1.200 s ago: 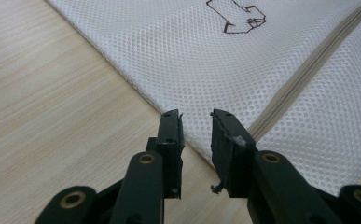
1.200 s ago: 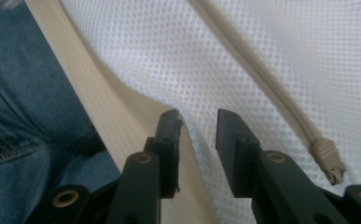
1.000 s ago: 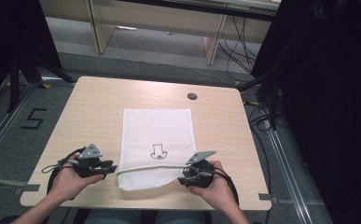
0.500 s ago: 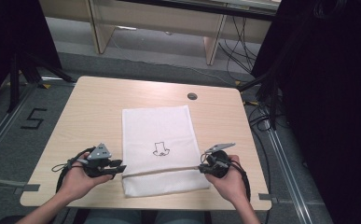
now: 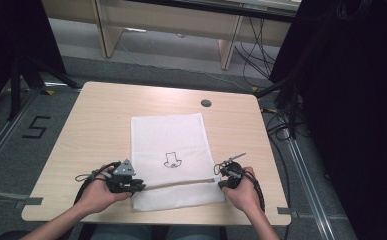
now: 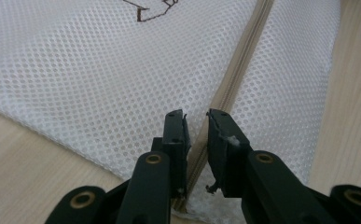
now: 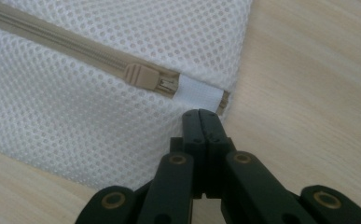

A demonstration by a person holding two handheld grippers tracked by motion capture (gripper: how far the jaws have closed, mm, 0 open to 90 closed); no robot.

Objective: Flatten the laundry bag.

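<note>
A white mesh bag [image 5: 168,135] with a small dark print lies flat on the wooden table [image 5: 96,120]. A beige zipper [image 5: 181,183] runs across its near end. My left gripper [image 5: 140,186] sits at the zipper's left end. Its jaws [image 6: 197,116] have just been closing and stand a narrow gap apart, with the zipper band [image 6: 243,60] between them. I see no pad pressing on it. My right gripper [image 5: 221,176] is at the bag's right edge. It is shut [image 7: 200,114], with its tips just below the white tab [image 7: 199,93] beside the zipper slider [image 7: 143,77].
A round cable hole [image 5: 206,103] sits near the table's far right. Bare wood lies to both sides of the bag. Beyond the table are a floor mark "5" [image 5: 36,127], cables [image 5: 281,127] on the right and desk legs at the back.
The bag's near end was bunched and raised; now it lies flat with the zipper straight. My left gripper moved right to the zipper's end. My right gripper moved right to the bag's edge.
</note>
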